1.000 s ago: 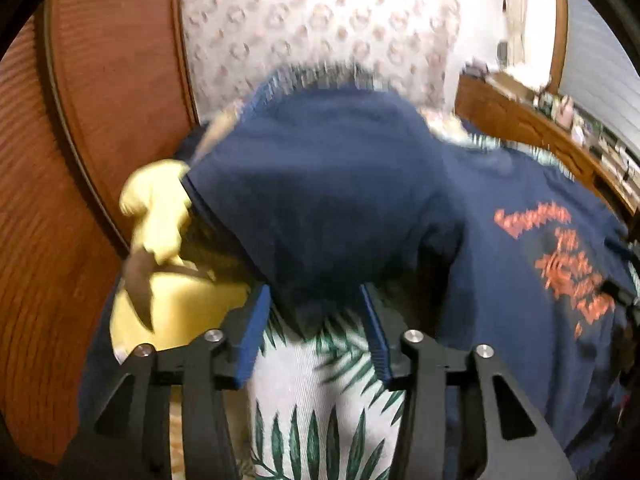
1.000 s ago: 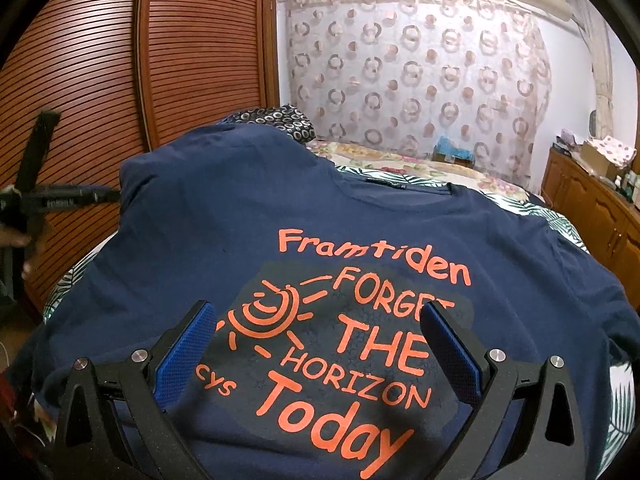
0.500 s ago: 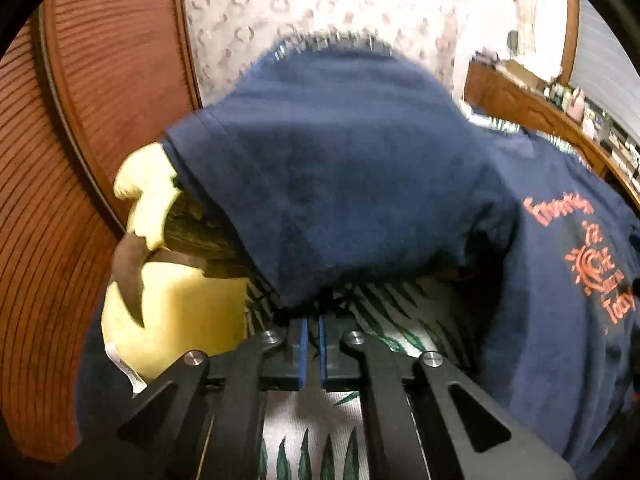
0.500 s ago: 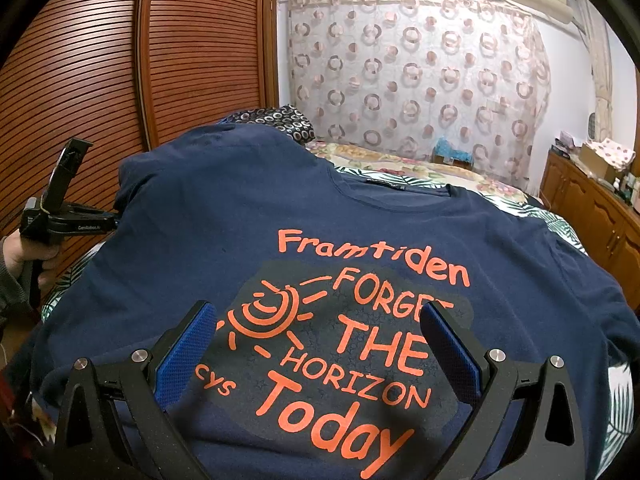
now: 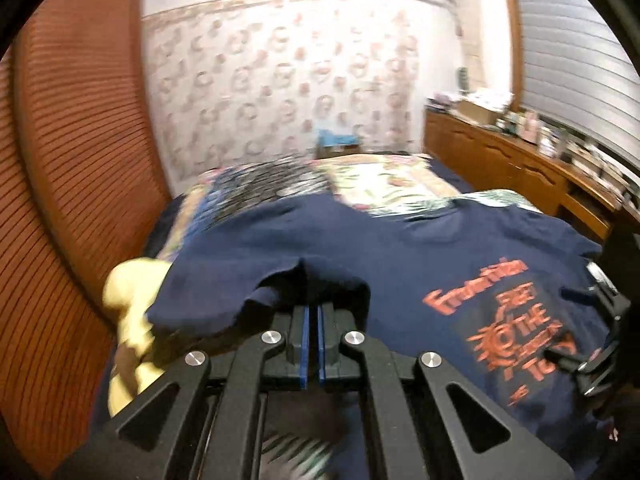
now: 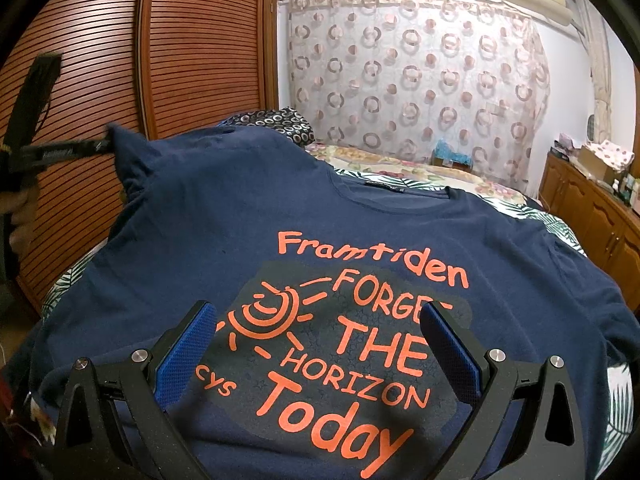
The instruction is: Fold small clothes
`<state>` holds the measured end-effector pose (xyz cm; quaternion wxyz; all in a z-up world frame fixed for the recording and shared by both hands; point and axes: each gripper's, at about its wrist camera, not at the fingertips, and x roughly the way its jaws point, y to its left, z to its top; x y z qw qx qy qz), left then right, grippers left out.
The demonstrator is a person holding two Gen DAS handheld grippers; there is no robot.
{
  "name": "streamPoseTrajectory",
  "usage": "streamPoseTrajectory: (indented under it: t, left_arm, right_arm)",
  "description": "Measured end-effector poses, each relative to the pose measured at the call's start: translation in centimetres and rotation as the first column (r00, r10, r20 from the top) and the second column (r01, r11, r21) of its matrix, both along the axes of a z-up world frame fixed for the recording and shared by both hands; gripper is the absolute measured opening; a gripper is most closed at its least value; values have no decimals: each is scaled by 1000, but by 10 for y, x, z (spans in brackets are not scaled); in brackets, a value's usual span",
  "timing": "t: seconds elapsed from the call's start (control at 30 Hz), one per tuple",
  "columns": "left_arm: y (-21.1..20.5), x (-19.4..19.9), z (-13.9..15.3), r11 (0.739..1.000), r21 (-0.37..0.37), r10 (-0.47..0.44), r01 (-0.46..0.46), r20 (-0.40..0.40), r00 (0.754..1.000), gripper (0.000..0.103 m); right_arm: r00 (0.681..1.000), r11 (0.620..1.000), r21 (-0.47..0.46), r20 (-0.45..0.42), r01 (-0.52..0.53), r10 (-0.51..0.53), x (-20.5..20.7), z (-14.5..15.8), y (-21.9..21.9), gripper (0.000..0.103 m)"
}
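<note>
Motion blur smears the yellow object (image 5: 132,320) and the shirt print (image 5: 508,328) in the left wrist view.

1. T-shirt (image 6: 248,216): navy knit cloth, matt; orange print flat and smooth
2. Right tool (image 6: 320,344): black matt plastic, bright metal pins, blue textured pads
3. Wardrobe doors (image 6: 200,40): slatted reddish wood, slight sheen
4. Curtain (image 6: 412,76): thin sheer cloth

The T-shirt (image 6: 248,216) is navy with orange lettering and an orange sun. The bed (image 6: 560,232) has a white sheet with green leaves. The curtain (image 6: 416,80) is pale with brownish rings. The wardrobe doors (image 6: 200,40) are reddish-brown slats. The fingers (image 6: 188,344) carry blue pads.
</note>
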<state>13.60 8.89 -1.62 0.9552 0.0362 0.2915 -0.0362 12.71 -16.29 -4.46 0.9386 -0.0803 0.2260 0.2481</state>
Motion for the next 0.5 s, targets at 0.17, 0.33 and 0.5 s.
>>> streamPoseTrajectory:
  t: [0.17,0.33,0.5]
  left_arm:
    - [-45,16,0,992,18,-120,121,-45,992,4]
    - [-51,1,-13,986,4,-165,166,-81,983,34]
    - [-41,-13,-21,990,19,-136,138,-101,986,65]
  right_arm:
    - [1000,1000,21,-15,4,-4,3,0,-4,102]
    - [1000,999,37,-27,5,-4,4,0,-8,102]
    - [999,999,46,-39,7,-5,8,1,-9,102]
